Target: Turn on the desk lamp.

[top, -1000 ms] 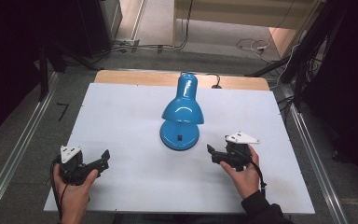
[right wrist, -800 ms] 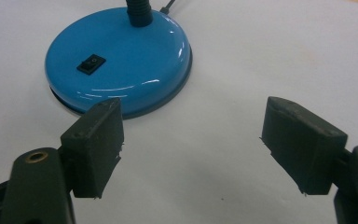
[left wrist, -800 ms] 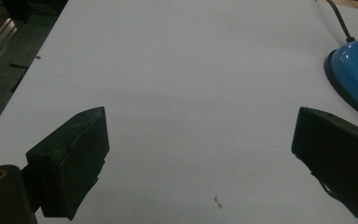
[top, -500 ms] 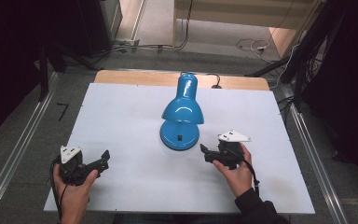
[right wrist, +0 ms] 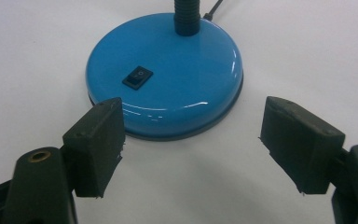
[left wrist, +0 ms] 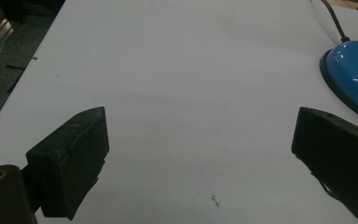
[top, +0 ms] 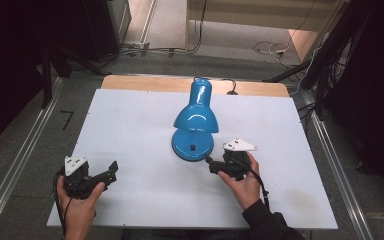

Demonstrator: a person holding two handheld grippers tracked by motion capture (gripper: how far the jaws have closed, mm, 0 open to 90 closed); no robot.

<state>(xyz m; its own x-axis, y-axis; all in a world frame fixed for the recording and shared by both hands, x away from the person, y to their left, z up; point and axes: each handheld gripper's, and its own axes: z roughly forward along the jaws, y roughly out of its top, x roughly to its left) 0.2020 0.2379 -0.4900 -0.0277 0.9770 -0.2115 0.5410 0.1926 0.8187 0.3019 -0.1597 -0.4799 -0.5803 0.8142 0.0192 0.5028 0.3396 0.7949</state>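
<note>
White rectangular table top [top: 130, 130], wooden strip along its far edge. Glossy blue desk lamp with round base and bell-shaped shade [top: 195, 117] stands near table centre, slightly toward 12 o'clock; shade leans over the base, its narrow end pointing to 12 o'clock. Round blue base [right wrist: 168, 74] sits flat on the white surface, small black rocker switch [right wrist: 137, 77] on its upper face, black flexible neck [right wrist: 186, 16] rising from the far part of the base, black power cord [left wrist: 333, 21] trailing off toward the far table edge. Right black two-jaw gripper [top: 215, 165], held in the person's right hand [top: 242, 182], lies at about 4 o'clock from the lamp base, tips just beside the rim; in the right gripper view its jaws stand wide apart, empty, the left jaw overlapping the rim of the base in the picture, contact not certain. Left black two-jaw gripper [top: 107, 172], in the left hand [top: 77, 202], sits at 8 o'clock from the lamp, well apart from it, near the table's near-left corner; jaws spread wide, empty, over bare white surface, edge of the blue base at 2 o'clock in the left gripper view.
</note>
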